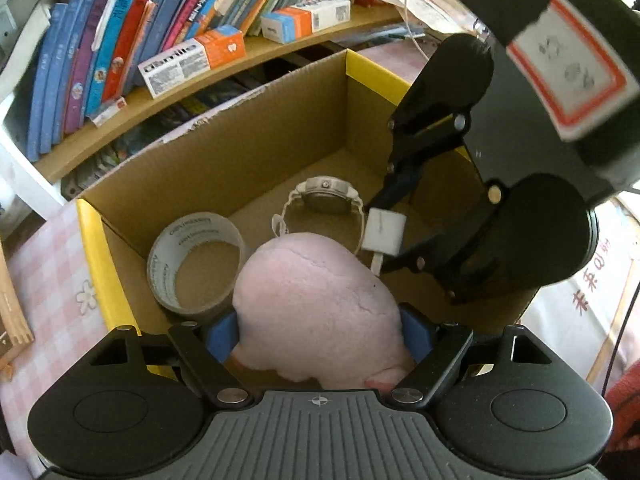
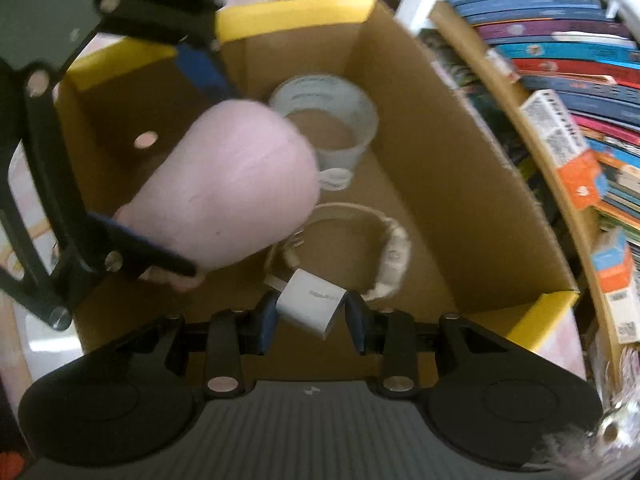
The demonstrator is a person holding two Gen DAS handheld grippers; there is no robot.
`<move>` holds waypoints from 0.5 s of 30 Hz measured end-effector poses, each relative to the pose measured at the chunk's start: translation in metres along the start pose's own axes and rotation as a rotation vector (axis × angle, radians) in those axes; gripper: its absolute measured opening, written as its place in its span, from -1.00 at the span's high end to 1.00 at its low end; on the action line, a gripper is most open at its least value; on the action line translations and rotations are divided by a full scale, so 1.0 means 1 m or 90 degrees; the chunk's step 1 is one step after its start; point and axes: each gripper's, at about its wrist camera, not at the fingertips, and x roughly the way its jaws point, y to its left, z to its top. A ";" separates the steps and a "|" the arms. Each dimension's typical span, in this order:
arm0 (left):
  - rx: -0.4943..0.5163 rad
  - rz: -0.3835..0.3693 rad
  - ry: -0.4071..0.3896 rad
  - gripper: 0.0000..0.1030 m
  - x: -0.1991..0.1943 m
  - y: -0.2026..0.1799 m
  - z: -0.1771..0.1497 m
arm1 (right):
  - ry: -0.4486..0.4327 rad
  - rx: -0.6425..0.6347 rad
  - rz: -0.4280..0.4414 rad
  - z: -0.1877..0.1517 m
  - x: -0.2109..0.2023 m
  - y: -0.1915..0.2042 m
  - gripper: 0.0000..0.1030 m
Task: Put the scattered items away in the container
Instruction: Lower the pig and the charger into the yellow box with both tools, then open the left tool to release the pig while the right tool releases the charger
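Here the charger (image 2: 310, 307) tilts (prongs toward the watch (image 2: 390, 254)).

plush toy (image 1: 316, 304): pale pink | charger (image 2: 310, 304): white | watch (image 1: 324, 200): cream-white | tape roll (image 1: 196, 260): translucent grey, printed lettering | cardboard box (image 1: 224, 160): brown inside, yellow at rim | tablecloth (image 1: 52, 280): pink-white check, flowers seen | gripper pads (image 1: 224, 336): blue
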 end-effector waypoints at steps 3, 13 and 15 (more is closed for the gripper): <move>-0.011 -0.018 0.018 -0.64 0.002 0.005 0.000 | 0.013 -0.012 0.024 0.001 0.005 0.003 0.34; -0.011 -0.015 0.035 -0.77 0.007 0.007 0.005 | 0.013 -0.013 0.053 0.005 0.009 0.002 0.31; -0.010 -0.013 0.036 -0.77 0.007 0.007 0.005 | 0.009 -0.014 0.053 0.005 0.007 0.002 0.24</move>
